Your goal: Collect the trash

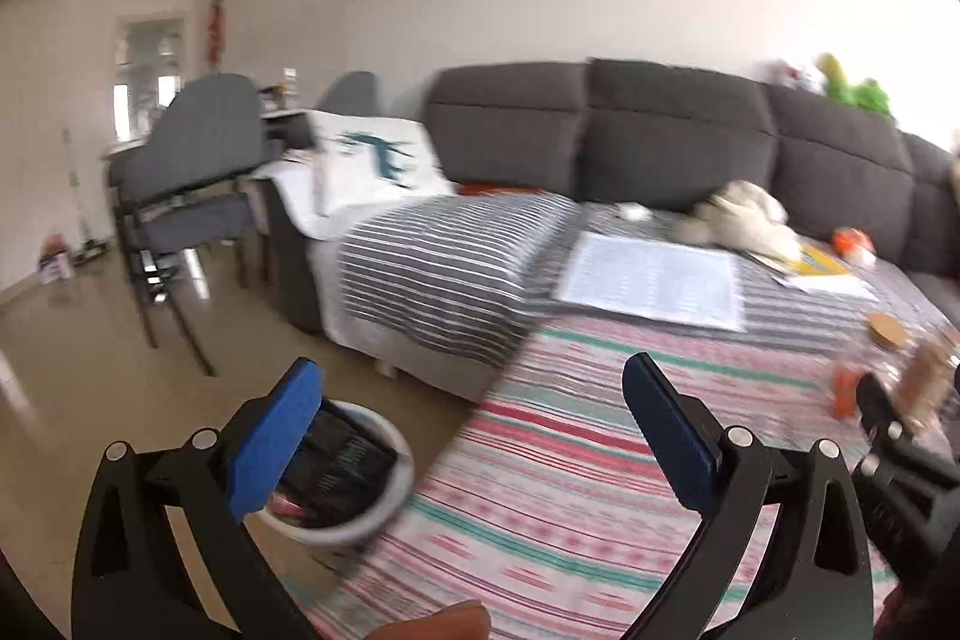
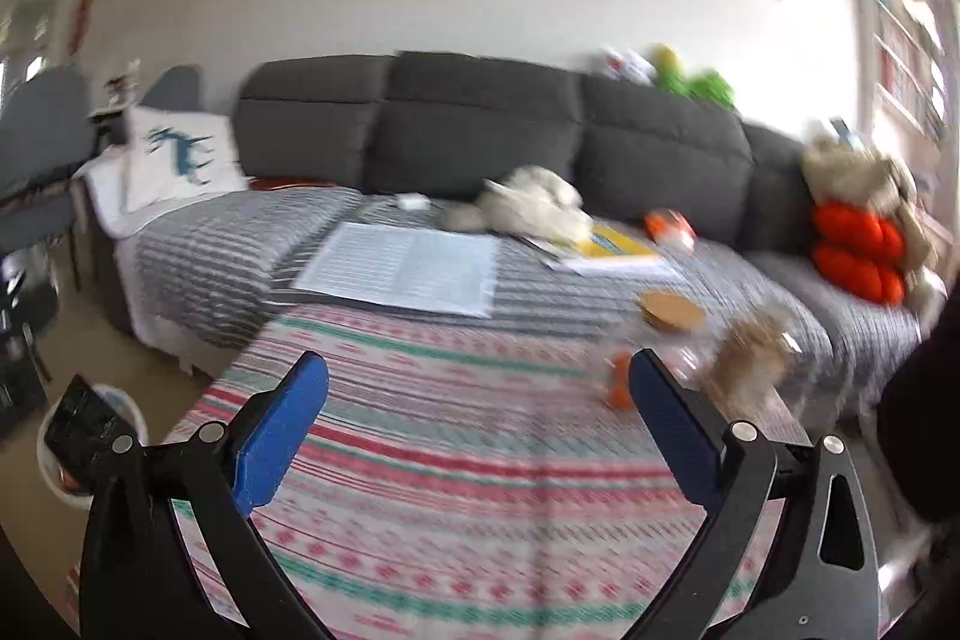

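Observation:
My left gripper (image 1: 474, 394) is open and empty, held over the edge of a pink and green striped blanket (image 1: 600, 460). Below its left finger stands a white bin (image 1: 360, 514) on the floor with dark trash inside. My right gripper (image 2: 477, 388) is open and empty over the same blanket (image 2: 456, 460). A blurred clear bottle with an orange cap (image 2: 618, 388) and a brown crumpled item (image 2: 756, 346) lie just beyond its right finger; the item also shows at the right of the left wrist view (image 1: 927, 376). The bin shows at far left of the right wrist view (image 2: 129, 409).
A grey sofa (image 2: 480, 130) carries a striped cover, an open paper sheet (image 2: 408, 268), a round brown lid (image 2: 672, 310), a yellow booklet (image 2: 618, 244), plush toys (image 2: 534, 202), and orange cushions (image 2: 852, 256). Grey chairs (image 1: 198, 160) stand left on the floor.

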